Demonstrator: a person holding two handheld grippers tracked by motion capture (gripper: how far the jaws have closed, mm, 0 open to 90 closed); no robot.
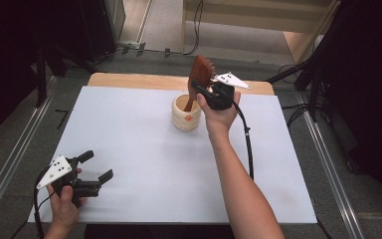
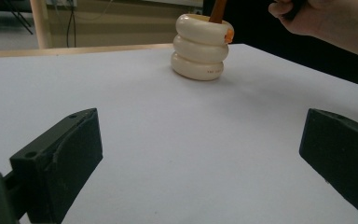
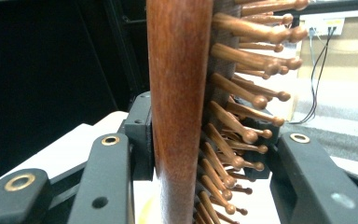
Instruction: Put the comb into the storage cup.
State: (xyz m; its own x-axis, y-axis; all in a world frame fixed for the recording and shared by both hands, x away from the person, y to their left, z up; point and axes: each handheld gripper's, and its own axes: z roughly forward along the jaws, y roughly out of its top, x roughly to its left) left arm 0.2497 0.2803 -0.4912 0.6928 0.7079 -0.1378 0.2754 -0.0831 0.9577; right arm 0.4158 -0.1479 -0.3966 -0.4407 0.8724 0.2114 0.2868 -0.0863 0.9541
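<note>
A brown wooden hairbrush (image 1: pixel 200 72) stands tilted with its handle down inside a cream ringed cup (image 1: pixel 186 113) at the back middle of the table. My right gripper (image 1: pixel 199 88) is shut on the brush head just above the cup; in the right gripper view the pads press the hairbrush (image 3: pixel 179 93) from its smooth back and its bristle side. My left gripper (image 1: pixel 98 165) rests open near the front left corner with nothing between its jaws. From the left gripper view the cup (image 2: pixel 199 46) stands far ahead, with the brush handle (image 2: pixel 218 10) rising out of it.
A white sheet (image 1: pixel 144 149) covers the table, whose wooden back edge (image 1: pixel 129 79) shows beyond it. Metal rails (image 1: pixel 10 159) run along the floor on both sides. Black stands and cables (image 1: pixel 303 74) crowd the back right.
</note>
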